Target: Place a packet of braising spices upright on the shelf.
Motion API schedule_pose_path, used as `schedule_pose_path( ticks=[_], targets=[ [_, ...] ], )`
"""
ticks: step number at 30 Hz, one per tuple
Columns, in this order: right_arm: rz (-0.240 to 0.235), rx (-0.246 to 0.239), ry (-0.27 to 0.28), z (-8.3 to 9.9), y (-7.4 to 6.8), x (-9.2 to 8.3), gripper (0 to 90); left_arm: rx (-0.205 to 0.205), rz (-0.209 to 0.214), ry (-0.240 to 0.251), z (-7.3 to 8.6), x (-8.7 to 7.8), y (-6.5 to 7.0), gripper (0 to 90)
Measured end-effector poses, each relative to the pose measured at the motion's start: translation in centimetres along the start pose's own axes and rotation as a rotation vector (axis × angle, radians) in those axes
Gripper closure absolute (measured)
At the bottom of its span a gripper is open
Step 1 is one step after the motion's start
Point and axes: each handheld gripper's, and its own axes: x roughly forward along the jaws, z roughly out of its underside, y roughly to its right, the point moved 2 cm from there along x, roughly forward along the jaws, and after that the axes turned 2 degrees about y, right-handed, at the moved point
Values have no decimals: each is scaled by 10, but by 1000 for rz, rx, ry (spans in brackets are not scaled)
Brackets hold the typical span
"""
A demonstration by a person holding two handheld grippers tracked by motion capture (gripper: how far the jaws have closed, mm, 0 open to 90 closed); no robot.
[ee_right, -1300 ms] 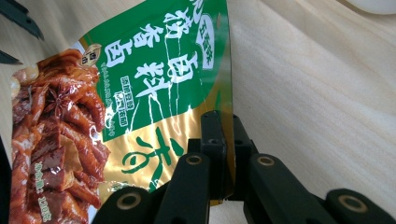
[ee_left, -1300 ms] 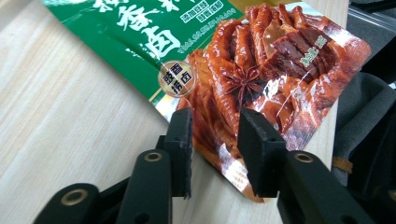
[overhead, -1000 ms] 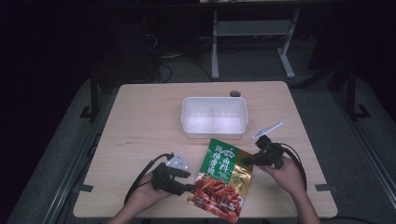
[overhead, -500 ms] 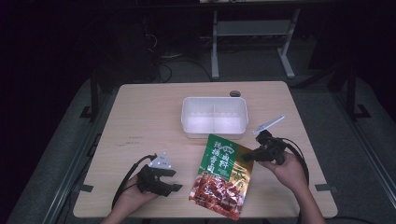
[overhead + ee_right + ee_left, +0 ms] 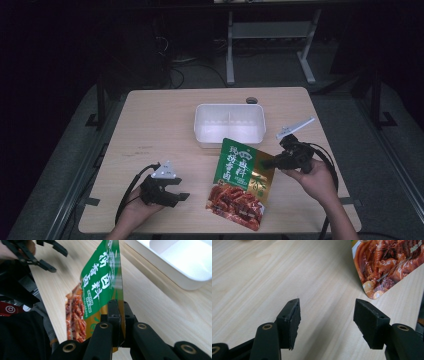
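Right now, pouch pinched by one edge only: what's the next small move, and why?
Probably carry the pouch toward the white container just behind it. The right gripper is shut on its side edge, and the left gripper has just opened its jaws, nothing between them, standing apart from the pouch on the table.

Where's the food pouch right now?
In the high view the pouch hangs right of centre, just in front of the white tray, its edge pinched by the right hand-held gripper.
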Motion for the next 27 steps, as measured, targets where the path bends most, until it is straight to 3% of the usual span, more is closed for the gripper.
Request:
schedule_pose_path(
  ticks=[14, 24, 27],
  targets=[
    [-37, -89, -4, -30, -33, -19, 897, -42, -44, 12, 8, -7, -22, 365],
    [-71, -131, -6, -50, -52, -42, 899, -56, -53, 15, 9, -9, -26, 364],
    [-36, -146, -21, -62, -57, -52, 899, -54, -55, 10, 10, -9, -26, 364]
  ],
)
